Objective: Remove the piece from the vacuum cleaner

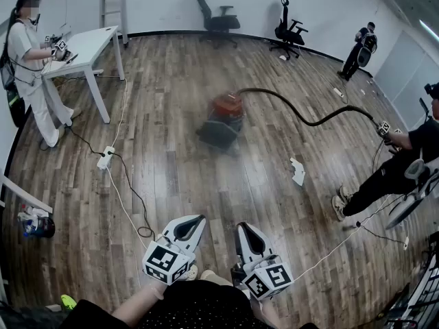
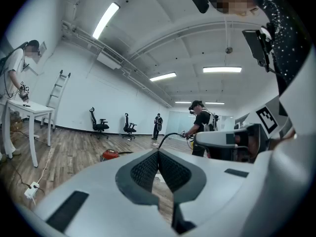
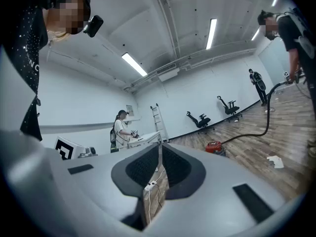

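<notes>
**Inspector:** Left tongs [image 1: 194, 223] and right tongs [image 1: 244, 230] are both clenched, pads together, with nothing between them. They sit side by side at the near edge of the scene, above bare floor [image 1: 171, 177].

**Assessor:** And the vacuum cleaner [image 1: 223, 118]?

**Inspector:** Well apart from both tongs, at far centre on the floor. It is a squat canister, red on top over a dark base. The head view blurs it, so no separate piece can be made out. A black hose [image 1: 302, 115] runs from it to the right, where a person [image 1: 405, 149] holds its far end.

**Assessor:** Handling?

**Inspector:** Judged only: the canister looks heavy for the tongs and may roll or slide if tugged. The hose is limp along its length, so a grip there would merely bend it. The stiff collar where hose meets body looks the better hold, with the other tongs steadying the canister. Smooth plastic may slip.
</notes>
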Tool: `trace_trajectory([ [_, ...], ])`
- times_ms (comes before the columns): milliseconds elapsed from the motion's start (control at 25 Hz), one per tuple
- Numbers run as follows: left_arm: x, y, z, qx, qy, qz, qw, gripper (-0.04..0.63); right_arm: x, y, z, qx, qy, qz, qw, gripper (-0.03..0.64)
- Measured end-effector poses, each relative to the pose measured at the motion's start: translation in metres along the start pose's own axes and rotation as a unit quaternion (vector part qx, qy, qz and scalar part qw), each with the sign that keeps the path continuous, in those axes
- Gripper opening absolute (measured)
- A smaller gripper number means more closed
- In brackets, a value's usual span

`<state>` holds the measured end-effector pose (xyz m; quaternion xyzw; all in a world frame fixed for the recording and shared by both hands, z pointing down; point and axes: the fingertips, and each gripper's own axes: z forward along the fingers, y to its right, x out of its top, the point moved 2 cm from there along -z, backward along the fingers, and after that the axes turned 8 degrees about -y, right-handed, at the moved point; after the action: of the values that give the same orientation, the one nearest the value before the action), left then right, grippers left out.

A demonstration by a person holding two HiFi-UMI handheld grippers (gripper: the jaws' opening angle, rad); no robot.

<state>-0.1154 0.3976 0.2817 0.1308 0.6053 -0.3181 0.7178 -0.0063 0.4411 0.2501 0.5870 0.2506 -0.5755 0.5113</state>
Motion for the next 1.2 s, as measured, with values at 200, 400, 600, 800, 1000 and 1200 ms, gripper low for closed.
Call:
trace_trajectory([
  [200,-0.002,-0.019,-0.003,-0.002,-0.009,0.008,0.9999,0.009,-0.004,-0.005,0.013,-0.006,0.002,-0.008,1.0,0.017],
  [400,-0.003,-0.036,0.002,0.004,-0.015,0.004,0.9999,0.008,-0.004,0.004,0.024,-0.01,0.005,0.005,1.0,0.017],
  [600,-0.004,-0.055,0.02,0.006,-0.023,0.0,0.9997,0.009,-0.002,0.027,0.046,-0.01,0.008,0.024,1.0,0.017],
  [800,0.008,-0.082,0.056,0.021,-0.027,-0.007,0.9994,0.009,0.011,0.065,0.08,-0.007,-0.003,0.033,0.999,0.017],
  [1000,0.026,-0.113,0.111,0.033,-0.031,-0.012,0.9989,0.009,0.034,0.114,0.124,0.006,-0.006,0.035,0.999,0.017],
  [1200,0.051,-0.142,0.162,0.038,-0.032,-0.002,0.9987,0.009,0.06,0.159,0.167,0.019,-0.007,0.032,0.999,0.017],
])
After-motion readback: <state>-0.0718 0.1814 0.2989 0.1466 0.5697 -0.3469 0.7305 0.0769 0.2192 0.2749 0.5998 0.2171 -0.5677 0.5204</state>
